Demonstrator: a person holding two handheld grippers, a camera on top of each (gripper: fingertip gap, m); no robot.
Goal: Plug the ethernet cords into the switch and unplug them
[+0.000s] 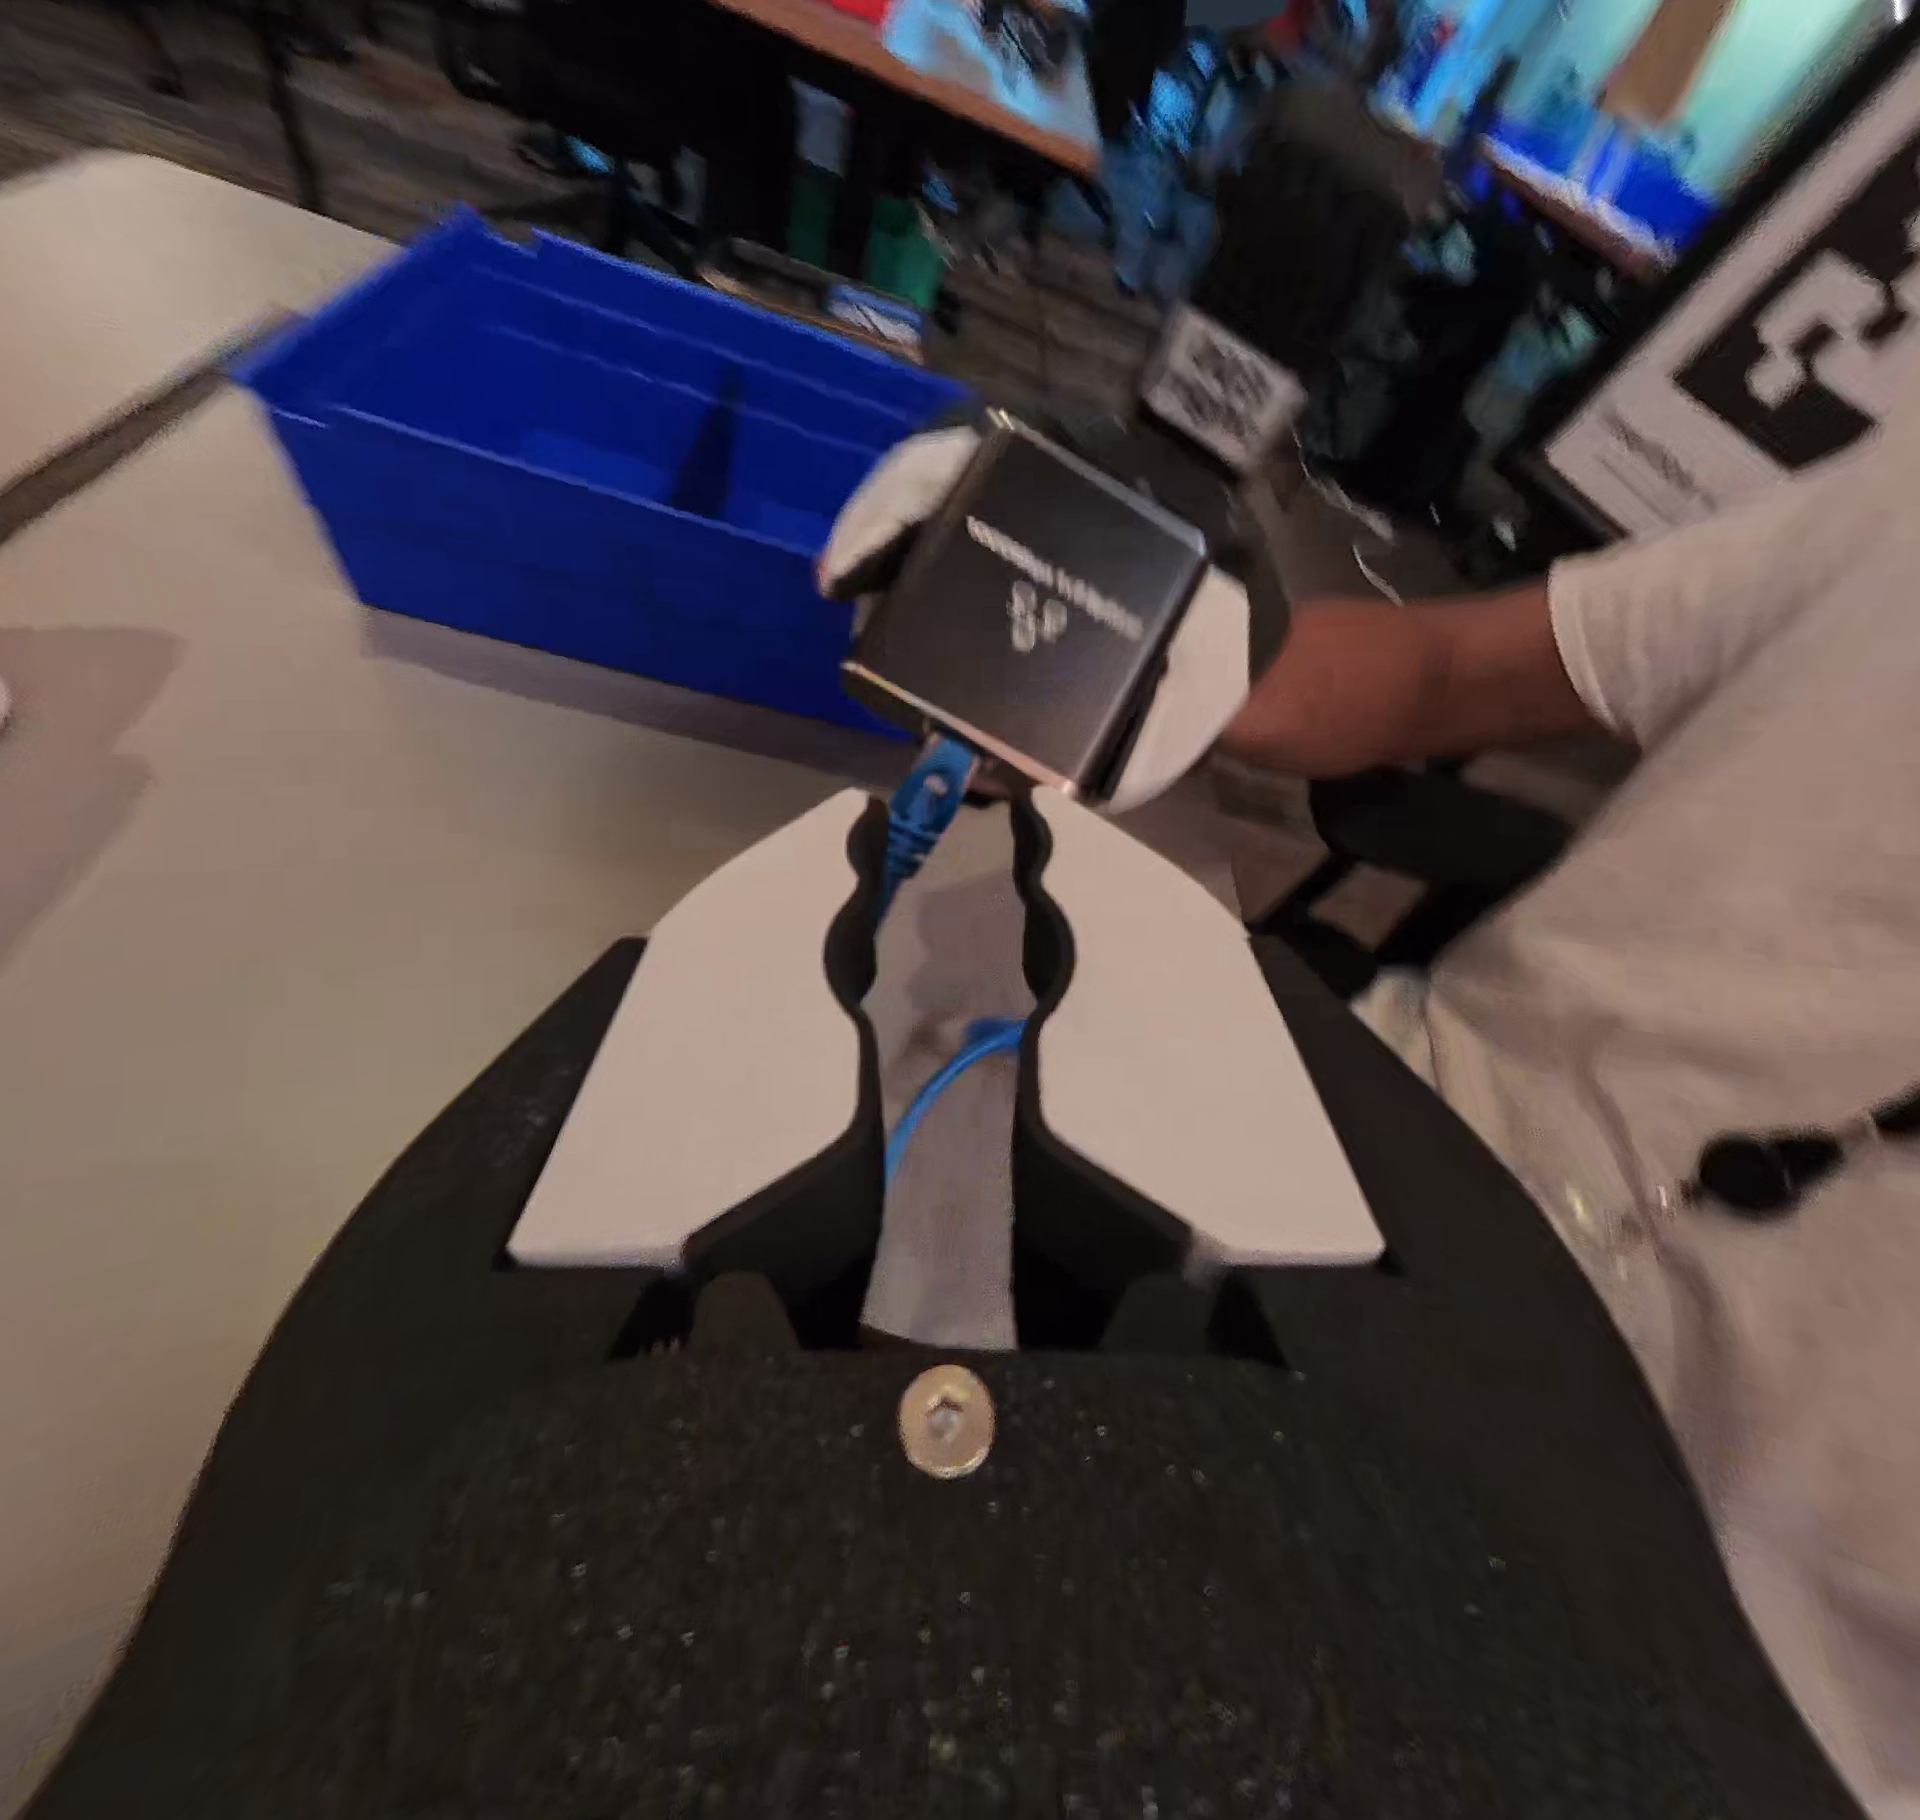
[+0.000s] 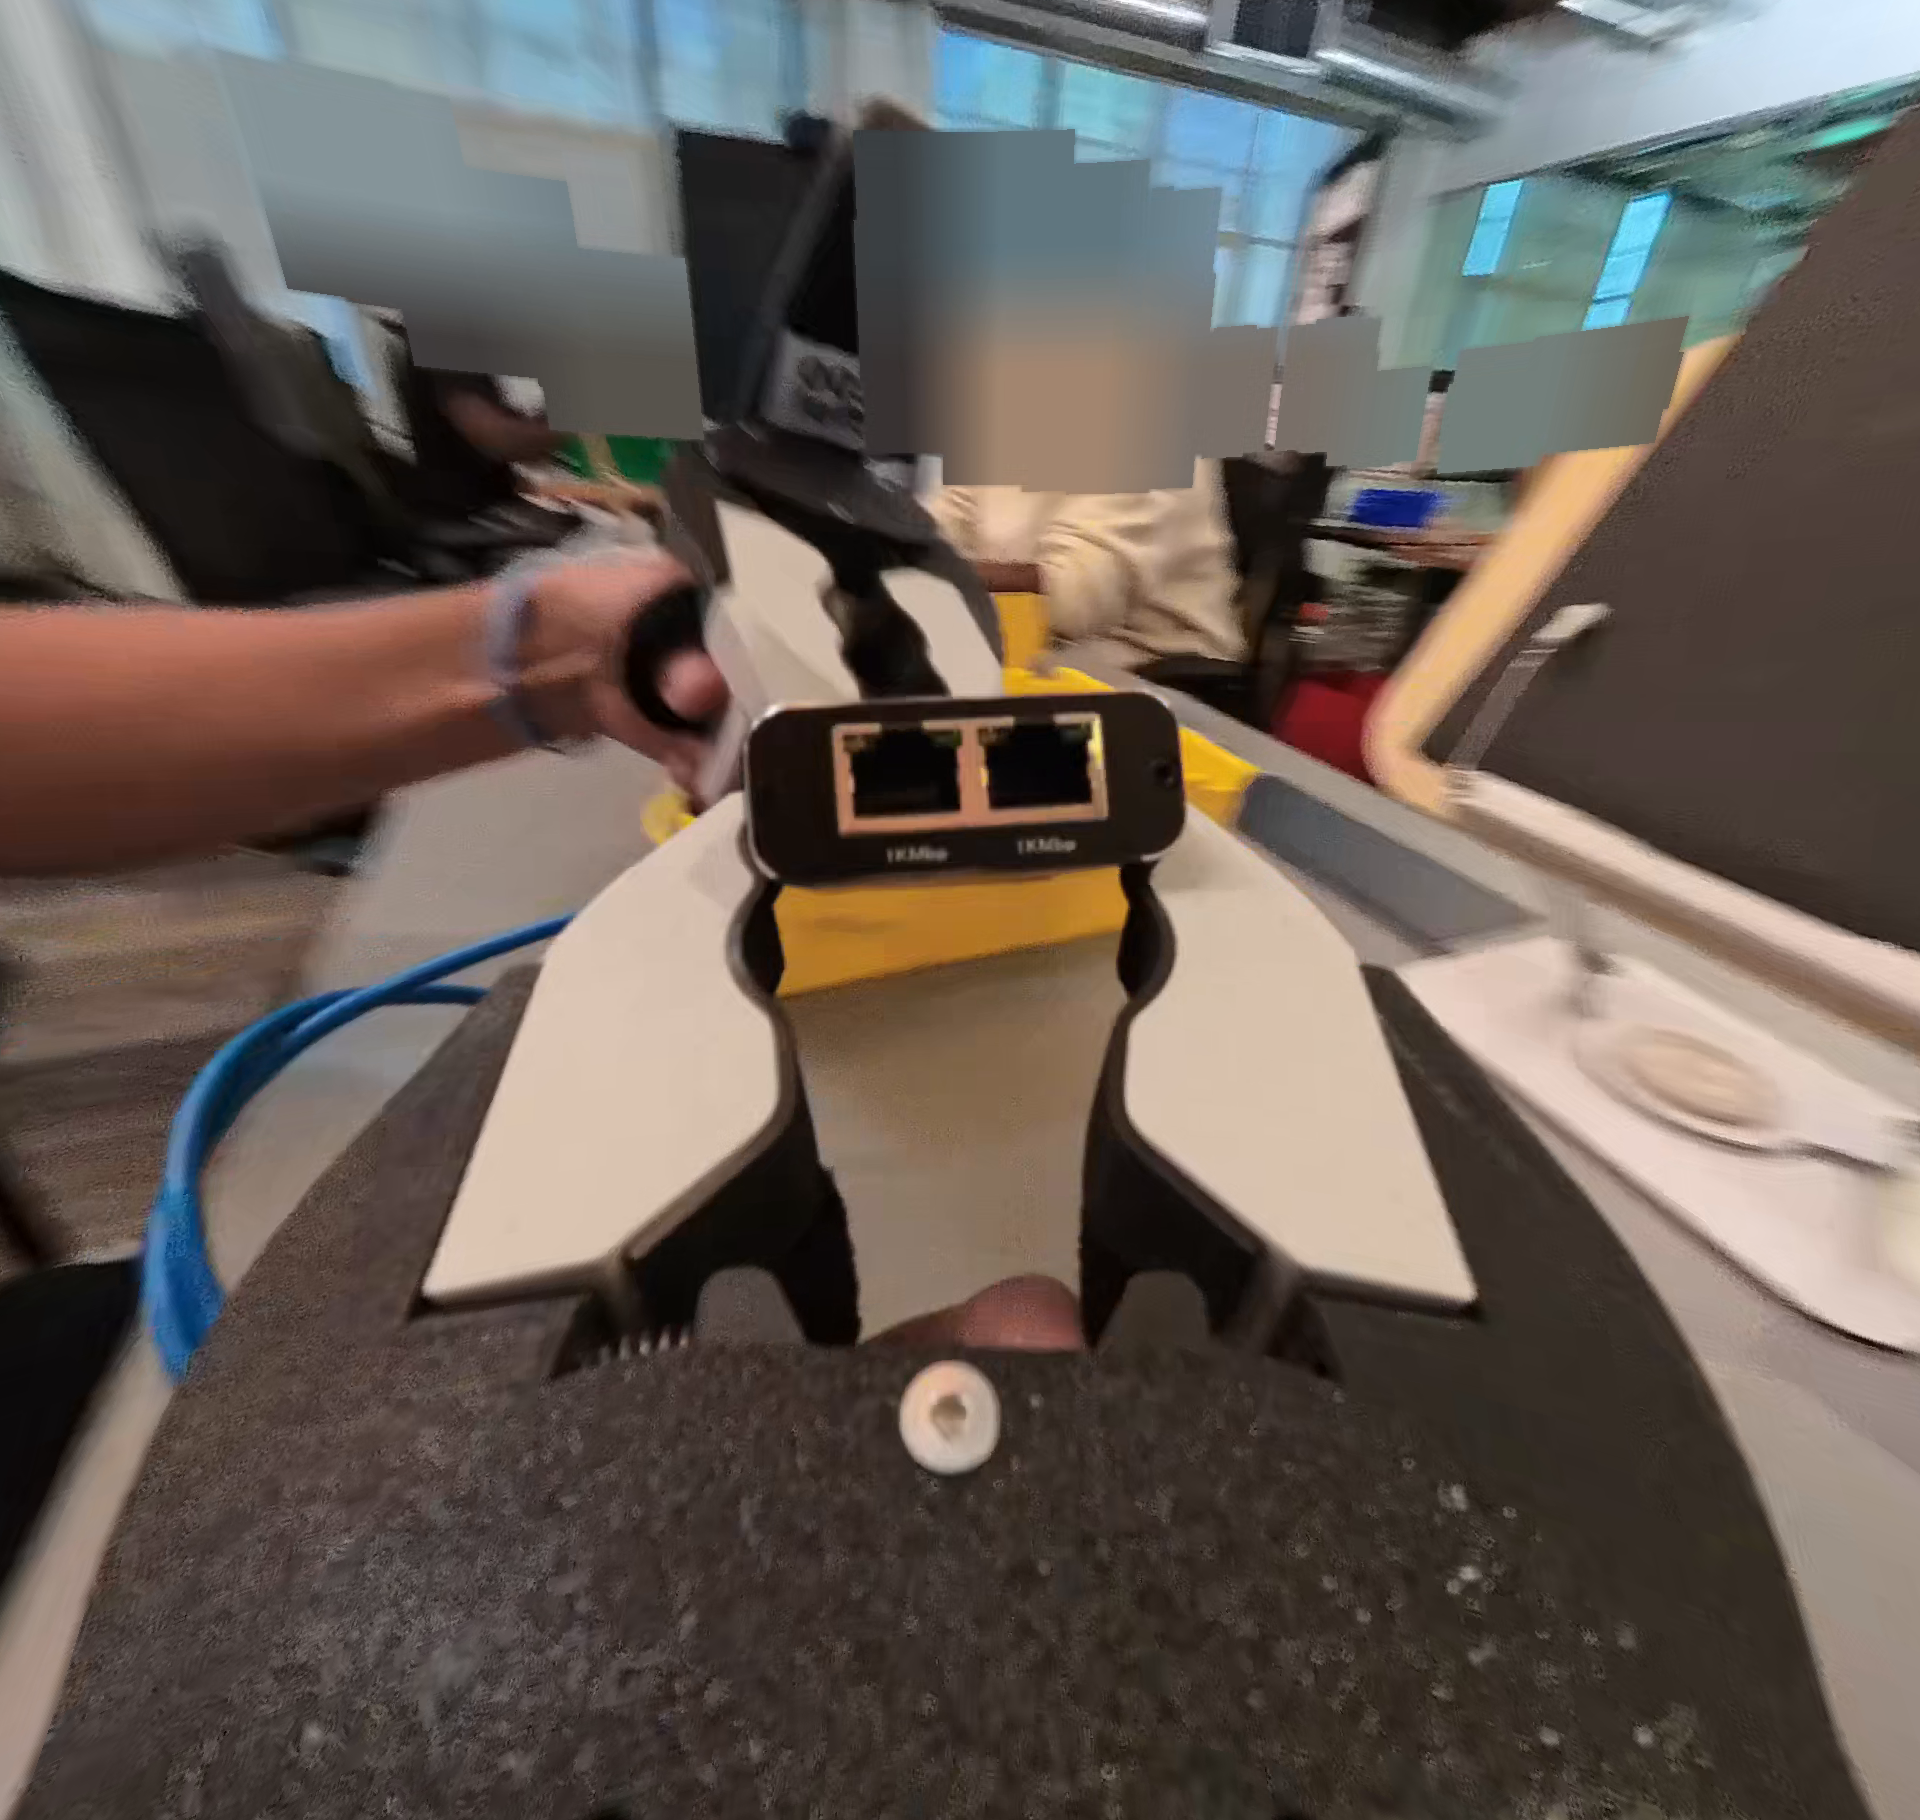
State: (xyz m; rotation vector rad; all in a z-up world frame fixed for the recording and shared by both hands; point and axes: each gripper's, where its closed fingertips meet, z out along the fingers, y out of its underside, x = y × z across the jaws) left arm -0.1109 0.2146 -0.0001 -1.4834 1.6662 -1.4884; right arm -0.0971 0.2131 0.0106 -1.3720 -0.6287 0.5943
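- now the right gripper (image 2: 951, 871) clamps the black switch (image 2: 964, 786) in the air, two ports empty.
- left gripper (image 1: 940, 820), jaws narrow, has the blue ethernet cord (image 1: 914, 825) between them, its plug at the switch's far side.
- whether it is seated, i cannot tell; next likely means a straight pull or push.
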